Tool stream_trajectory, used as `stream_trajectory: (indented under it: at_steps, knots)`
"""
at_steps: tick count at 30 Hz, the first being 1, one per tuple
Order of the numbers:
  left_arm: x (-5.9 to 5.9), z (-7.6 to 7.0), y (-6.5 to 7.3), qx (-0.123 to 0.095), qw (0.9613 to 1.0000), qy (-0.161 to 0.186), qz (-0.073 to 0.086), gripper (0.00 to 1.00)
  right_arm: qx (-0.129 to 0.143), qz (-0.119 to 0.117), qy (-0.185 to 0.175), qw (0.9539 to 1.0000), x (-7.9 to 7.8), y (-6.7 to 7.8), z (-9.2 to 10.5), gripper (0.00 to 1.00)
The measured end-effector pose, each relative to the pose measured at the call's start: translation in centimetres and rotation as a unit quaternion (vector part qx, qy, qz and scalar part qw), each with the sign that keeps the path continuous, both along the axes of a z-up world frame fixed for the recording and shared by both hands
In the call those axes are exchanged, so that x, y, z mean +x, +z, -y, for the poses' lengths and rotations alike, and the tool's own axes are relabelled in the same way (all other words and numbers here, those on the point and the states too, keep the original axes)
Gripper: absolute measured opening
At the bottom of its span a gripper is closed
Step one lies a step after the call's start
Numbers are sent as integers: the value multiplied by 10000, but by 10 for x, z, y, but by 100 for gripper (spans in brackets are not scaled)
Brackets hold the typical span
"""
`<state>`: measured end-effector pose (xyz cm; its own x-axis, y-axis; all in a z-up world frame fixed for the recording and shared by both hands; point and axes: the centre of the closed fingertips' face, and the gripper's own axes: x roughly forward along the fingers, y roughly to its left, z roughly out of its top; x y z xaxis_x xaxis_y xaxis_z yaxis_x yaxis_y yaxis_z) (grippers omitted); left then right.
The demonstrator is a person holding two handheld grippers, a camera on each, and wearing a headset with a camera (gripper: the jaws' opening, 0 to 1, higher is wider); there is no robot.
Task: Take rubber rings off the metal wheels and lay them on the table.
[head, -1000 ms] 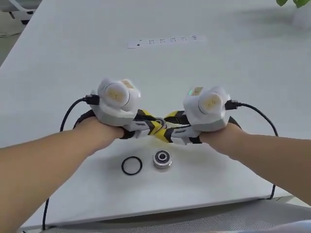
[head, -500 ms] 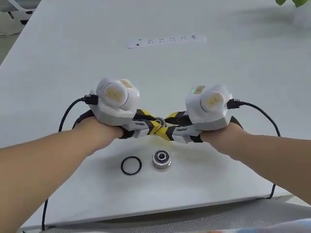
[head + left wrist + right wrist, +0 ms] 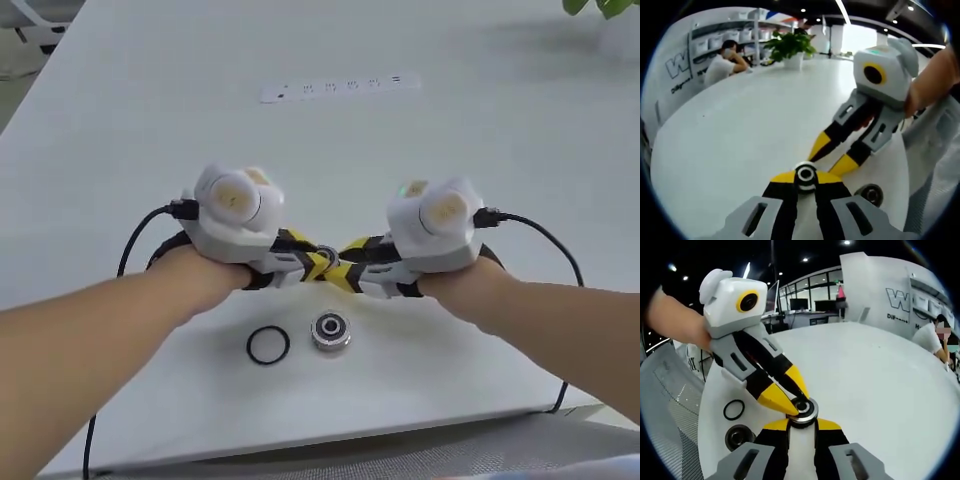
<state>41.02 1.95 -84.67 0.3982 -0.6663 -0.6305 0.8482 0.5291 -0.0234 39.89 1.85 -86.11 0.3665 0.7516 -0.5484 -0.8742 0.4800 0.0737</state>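
At centre, the left gripper [image 3: 316,262] and right gripper [image 3: 347,272] both clench their jaws on one ring-clad metal wheel [image 3: 804,410] above the white worktop [image 3: 450,130], probably bracing it for peeling. Below lie a freed black rubber ring [image 3: 250,345] and bare metal wheel [image 3: 331,330].

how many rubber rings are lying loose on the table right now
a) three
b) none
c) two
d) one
D: a single black rubber ring lies flat on the table near its front edge, just beside a bare metal wheel.
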Motion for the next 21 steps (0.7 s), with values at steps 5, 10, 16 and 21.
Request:
stream_trajectory:
  at_steps: [5,10,16,21]
  knots:
    - [1,-1,-1,-16,10000,8,-21,13,-18,-38,-23,10000,1,-2,2,11]
    - [2,-1,-1,-25,10000,25,-26,13,-17,-37,-12,10000,1,-3,3,11]
    - [4,-2,-2,-40,10000,55,-52,13,19,-79,-70,9999,1,-3,4,9]
    - [4,-2,-2,-49,9999,75,-69,12,64,-163,-134,9998,1,-3,4,6]
